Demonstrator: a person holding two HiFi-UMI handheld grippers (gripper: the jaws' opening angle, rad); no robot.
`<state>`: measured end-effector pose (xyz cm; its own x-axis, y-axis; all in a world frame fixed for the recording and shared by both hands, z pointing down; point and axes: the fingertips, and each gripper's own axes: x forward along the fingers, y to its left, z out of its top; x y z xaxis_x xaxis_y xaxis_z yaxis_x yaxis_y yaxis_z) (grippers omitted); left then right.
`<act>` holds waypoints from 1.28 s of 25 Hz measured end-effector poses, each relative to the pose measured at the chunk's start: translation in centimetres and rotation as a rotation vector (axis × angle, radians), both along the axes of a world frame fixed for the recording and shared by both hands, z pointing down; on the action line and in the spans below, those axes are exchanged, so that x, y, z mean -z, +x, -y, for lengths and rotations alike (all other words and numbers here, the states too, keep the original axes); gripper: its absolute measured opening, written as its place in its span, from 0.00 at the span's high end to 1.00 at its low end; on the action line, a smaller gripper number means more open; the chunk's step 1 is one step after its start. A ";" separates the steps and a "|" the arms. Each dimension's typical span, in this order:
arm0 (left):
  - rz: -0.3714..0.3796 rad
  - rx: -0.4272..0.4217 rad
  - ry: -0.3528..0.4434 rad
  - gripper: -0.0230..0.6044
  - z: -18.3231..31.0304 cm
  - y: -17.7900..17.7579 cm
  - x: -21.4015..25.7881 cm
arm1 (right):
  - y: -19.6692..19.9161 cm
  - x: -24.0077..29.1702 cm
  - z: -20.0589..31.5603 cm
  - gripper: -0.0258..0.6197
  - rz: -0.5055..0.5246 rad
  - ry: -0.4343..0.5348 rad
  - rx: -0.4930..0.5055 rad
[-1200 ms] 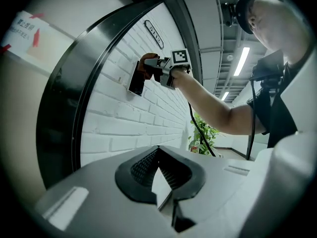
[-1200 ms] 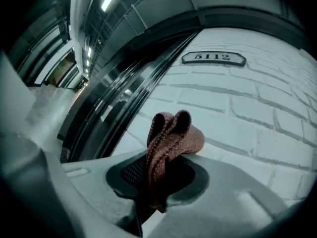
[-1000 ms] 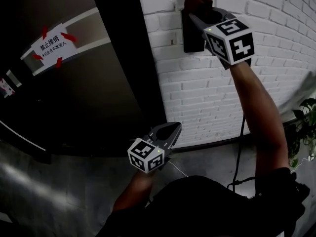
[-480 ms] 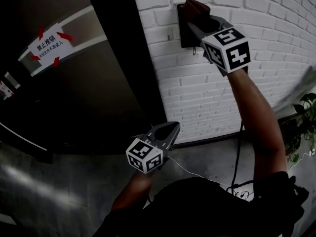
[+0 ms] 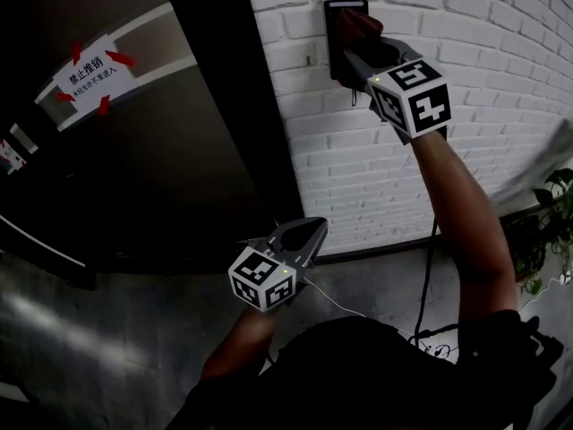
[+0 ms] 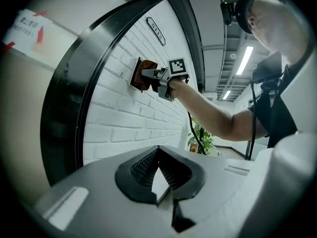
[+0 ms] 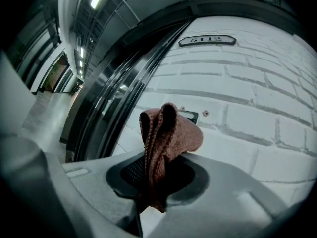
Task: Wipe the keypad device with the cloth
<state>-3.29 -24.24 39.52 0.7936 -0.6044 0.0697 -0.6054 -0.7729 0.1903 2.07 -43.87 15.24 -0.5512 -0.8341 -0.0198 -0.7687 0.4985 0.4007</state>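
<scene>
Right gripper (image 5: 355, 45): jaws clamped on a rust-brown knitted cloth (image 5: 360, 23), gripped along a fold. Bunched fabric stands out past the tips and a short tail hangs below them. Arm raised. The cloth is against the dark rectangular keypad device (image 5: 334, 36), which is fixed to the white painted brick wall (image 5: 466, 34) just beside a black door frame (image 5: 242, 106)

Left gripper (image 5: 315, 232): low, near the person's waist, well apart from the device. Jaws meet at the tips with nothing between them (only a thin sliver of light behind the pads)

Right gripper view: the cloth covers most of the device, leaving one upper corner and two small screw heads beside it visible. An oval number plate (image 7: 207, 40) reading 5112 sits higher on the wall and is out of the head view's frame

Left gripper view: side-on, shows the cloth flat against the device face, with ceiling strip lights beyond

Head view: a white paper notice (image 5: 89, 73) taped in red on the dark door, a green potted plant (image 5: 548, 231) at the right edge, and a thin black cable (image 5: 431, 271) hanging by the raised arm
</scene>
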 end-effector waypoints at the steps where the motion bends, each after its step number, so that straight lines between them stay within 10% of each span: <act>1: 0.000 0.003 0.000 0.94 0.0 -0.1 0.0 | 0.0 -0.2 0.0 0.85 -0.001 -0.001 0.000; 32: -0.012 0.019 -0.009 0.94 0.0 -0.6 -0.3 | 0.1 -11.2 0.7 0.86 -0.010 -0.222 0.013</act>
